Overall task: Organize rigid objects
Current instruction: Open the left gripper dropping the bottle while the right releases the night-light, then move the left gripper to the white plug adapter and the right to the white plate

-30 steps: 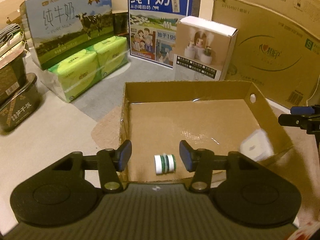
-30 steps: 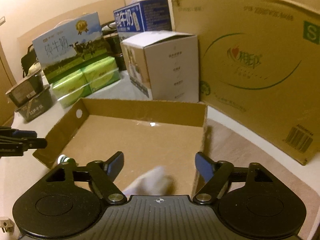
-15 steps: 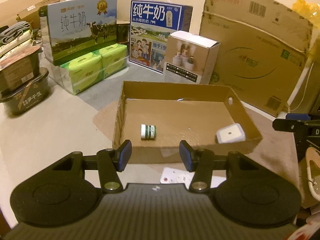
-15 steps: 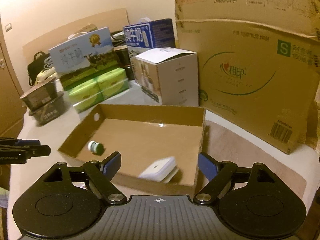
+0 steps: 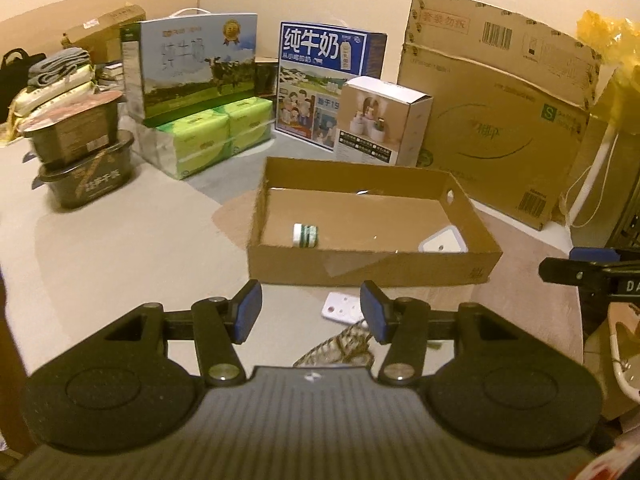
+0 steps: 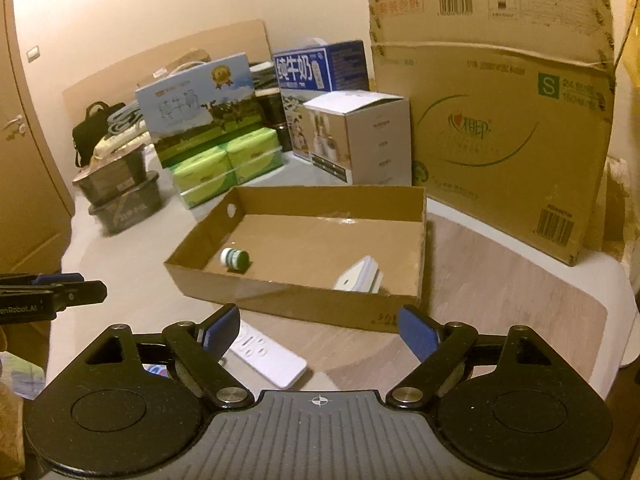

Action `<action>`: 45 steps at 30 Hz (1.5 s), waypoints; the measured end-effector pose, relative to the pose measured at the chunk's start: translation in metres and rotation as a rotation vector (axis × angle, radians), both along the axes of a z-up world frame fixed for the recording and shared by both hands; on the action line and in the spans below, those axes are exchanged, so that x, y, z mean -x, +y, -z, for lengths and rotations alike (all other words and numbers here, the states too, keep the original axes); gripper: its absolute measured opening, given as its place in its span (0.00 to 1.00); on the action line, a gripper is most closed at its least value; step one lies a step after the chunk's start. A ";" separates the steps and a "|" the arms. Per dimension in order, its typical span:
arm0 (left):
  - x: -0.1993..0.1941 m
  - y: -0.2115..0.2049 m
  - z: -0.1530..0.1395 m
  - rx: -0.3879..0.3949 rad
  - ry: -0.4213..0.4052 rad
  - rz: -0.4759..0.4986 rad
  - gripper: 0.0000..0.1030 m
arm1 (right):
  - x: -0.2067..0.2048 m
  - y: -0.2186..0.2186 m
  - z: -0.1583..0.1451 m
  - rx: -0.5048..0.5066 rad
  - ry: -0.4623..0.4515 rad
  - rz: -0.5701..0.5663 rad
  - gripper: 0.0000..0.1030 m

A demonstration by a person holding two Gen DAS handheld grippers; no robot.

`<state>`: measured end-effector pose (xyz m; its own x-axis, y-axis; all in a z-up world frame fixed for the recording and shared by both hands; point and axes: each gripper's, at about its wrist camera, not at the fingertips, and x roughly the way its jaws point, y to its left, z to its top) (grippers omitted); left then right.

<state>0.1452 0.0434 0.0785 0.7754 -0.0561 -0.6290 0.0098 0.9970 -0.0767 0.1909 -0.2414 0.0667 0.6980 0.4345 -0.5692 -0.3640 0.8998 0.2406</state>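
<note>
1. Your left hand-held gripper (image 5: 311, 312) hangs over the tabletop (image 5: 120, 248) just short of the cardboard tray (image 5: 360, 268), jaws parting, nothing between them.
2. Your right hand-held gripper (image 6: 318, 330) is wide apart and opening, empty as well.
3. Ahead of both, the tray holds a small green-and-white bottle (image 6: 235, 259) lying on its side toward your left and a white square gadget (image 6: 360, 278) toward your right.
4. A white remote (image 6: 266, 354) lies on the tabletop between the tray and your right hand-held gripper.
</note>
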 end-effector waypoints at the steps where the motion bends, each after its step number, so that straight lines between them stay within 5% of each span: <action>1: 0.005 0.001 0.001 -0.006 0.000 -0.004 0.50 | 0.005 0.001 0.001 -0.007 -0.001 0.002 0.84; 12: 0.053 0.015 0.016 -0.027 -0.023 -0.077 0.62 | 0.054 0.021 0.017 -0.049 -0.005 0.009 0.84; 23: 0.086 0.030 0.050 -0.065 -0.022 -0.088 0.88 | 0.097 0.043 0.036 -0.060 -0.035 0.017 0.96; 33: 0.098 0.054 0.082 -0.085 -0.001 -0.110 0.89 | 0.110 0.059 0.061 -0.036 -0.004 0.021 0.96; 45: 0.088 0.072 0.108 -0.016 0.053 -0.163 0.84 | 0.115 0.082 0.084 0.014 0.028 -0.011 0.96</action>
<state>0.0569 0.1151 -0.0290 0.7393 0.0778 -0.6688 -0.1555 0.9862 -0.0571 0.0759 -0.1590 -0.0175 0.6769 0.4343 -0.5943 -0.3673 0.8990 0.2386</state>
